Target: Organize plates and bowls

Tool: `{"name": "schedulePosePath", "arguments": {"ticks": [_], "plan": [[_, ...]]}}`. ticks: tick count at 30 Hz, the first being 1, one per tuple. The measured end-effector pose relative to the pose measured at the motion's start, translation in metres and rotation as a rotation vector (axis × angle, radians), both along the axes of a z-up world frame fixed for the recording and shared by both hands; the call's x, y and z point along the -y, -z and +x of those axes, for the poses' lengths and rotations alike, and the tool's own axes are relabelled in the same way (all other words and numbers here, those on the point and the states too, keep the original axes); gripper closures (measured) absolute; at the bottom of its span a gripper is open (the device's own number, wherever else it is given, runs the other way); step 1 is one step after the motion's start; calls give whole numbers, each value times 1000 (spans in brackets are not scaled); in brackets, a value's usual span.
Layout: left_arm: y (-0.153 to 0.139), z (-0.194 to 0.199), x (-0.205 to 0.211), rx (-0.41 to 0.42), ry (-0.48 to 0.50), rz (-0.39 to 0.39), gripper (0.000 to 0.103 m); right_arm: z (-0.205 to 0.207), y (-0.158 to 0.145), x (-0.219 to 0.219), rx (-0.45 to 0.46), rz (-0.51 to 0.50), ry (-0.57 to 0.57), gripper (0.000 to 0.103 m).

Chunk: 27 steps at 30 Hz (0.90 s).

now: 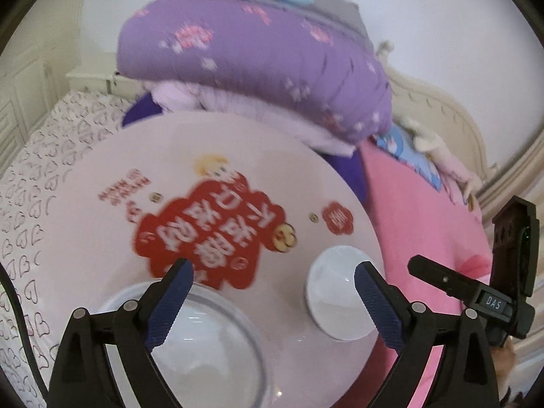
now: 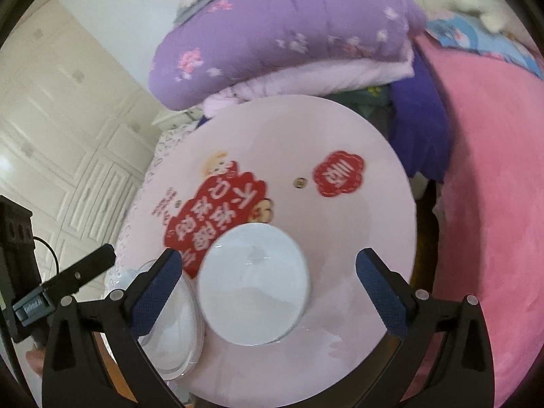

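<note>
A round pink table (image 1: 102, 187) with a red sticker carries two dishes. A clear glass bowl (image 1: 204, 340) sits at its near left, partly under the left finger of my left gripper (image 1: 273, 268), which is open and holds nothing. A white bowl (image 1: 336, 292) stands to the right, just behind that gripper's right fingertip. In the right wrist view the white bowl (image 2: 255, 282) lies between the wide-spread fingers of my right gripper (image 2: 270, 255), untouched by the pads. The glass bowl (image 2: 176, 323) sits beside it at the left, behind the left finger.
A folded purple quilt (image 1: 272, 68) is piled behind the table on a bed. A pink blanket (image 2: 493, 204) lies to the right, a heart-print sheet (image 1: 34, 204) to the left. White cupboard doors (image 2: 68, 136) stand at the far left. The other gripper's black body (image 1: 476, 299) shows at the right.
</note>
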State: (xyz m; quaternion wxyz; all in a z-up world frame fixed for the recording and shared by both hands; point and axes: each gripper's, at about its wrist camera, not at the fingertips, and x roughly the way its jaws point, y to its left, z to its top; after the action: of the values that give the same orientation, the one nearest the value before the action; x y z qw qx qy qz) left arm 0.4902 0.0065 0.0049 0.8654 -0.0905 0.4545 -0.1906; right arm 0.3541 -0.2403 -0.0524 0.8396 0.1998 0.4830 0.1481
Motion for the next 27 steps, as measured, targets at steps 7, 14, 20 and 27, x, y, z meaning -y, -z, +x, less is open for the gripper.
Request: {"name": "schedulePosePath", "arguments": {"ticks": [7, 14, 20, 27], "plan": [[-12, -43, -63, 57, -51, -2, 8, -3, -15, -44, 30, 1, -112, 0], [-12, -83, -119, 42, -114, -24, 8, -6, -18, -85, 31, -3, -221, 0], [-2, -104, -149, -4, -166, -44, 10, -9, -10, -118, 7, 6, -302, 0], [28, -101, -144, -135, -139, -48, 47, -16, 14, -154, -39, -17, -402, 5]]}}
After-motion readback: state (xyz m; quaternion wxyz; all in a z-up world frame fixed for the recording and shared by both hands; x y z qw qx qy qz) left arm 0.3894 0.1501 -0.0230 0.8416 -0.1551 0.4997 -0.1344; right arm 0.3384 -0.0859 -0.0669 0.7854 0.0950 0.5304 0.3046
